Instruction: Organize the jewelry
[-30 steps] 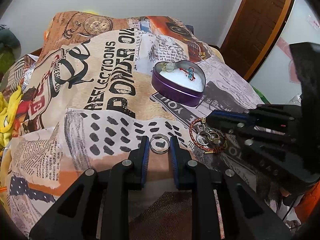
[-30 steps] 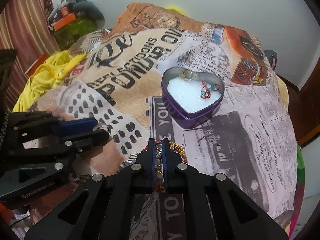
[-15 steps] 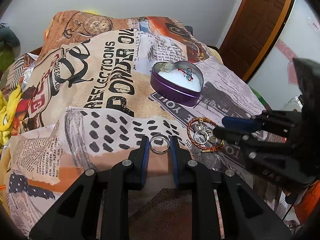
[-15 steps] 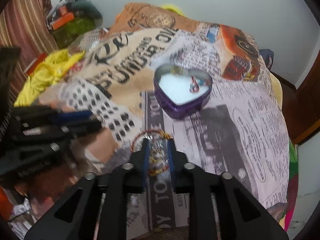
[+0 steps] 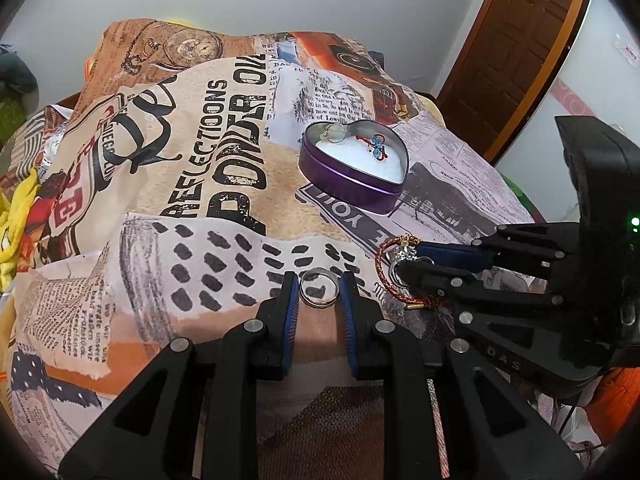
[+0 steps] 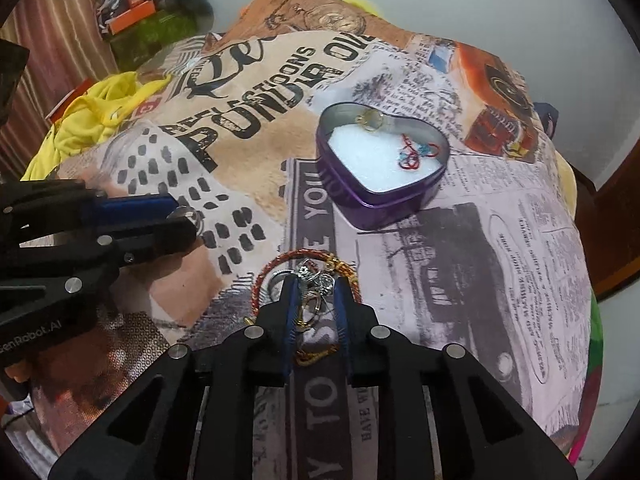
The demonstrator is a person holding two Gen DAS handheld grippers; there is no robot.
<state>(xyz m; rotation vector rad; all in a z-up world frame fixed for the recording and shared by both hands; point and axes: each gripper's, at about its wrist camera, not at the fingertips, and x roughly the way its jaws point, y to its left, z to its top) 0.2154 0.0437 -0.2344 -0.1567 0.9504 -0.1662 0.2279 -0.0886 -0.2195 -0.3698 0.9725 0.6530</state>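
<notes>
Only the right tongs (image 6: pixel 314 300) had shifted since a moment before: they had drawn back from the heap, reopened a little and then been closing again, and now straddled the tangle of rings (image 6: pixel 314 286) lying inside the red-and-gold braided bracelet (image 6: pixel 276 270). The left tongs and the heart tin had kept their places.

Going from the left, a yellow garment (image 6: pixel 96 116) lay bunched at the edge of the bed, whose newsprint-patterned cover (image 5: pixel 192 168) carried everything. Next came the left tongs (image 5: pixel 319 290), narrowly parted and clamped on a plain silver ring (image 5: pixel 319 289), held just above the cover and not yet carried anywhere. Beyond them, further up the bed, stood the purple heart-shaped tin (image 5: pixel 344 184) with its white padding; a gold ring (image 5: pixel 335 133) rested near its far rim and a small red-and-blue piece (image 5: pixel 374 148) lay beside it, so two items seemed already put away.

To the right sat the bracelet heap, well apart from the tin. The right tongs stood only slightly apart, with the ring cluster between their pads; whether they actually pinched anything I could not tell.

By my reckoning the job was roughly half done: the silver ring, the cluster and the bracelet all remained to be tinned.
</notes>
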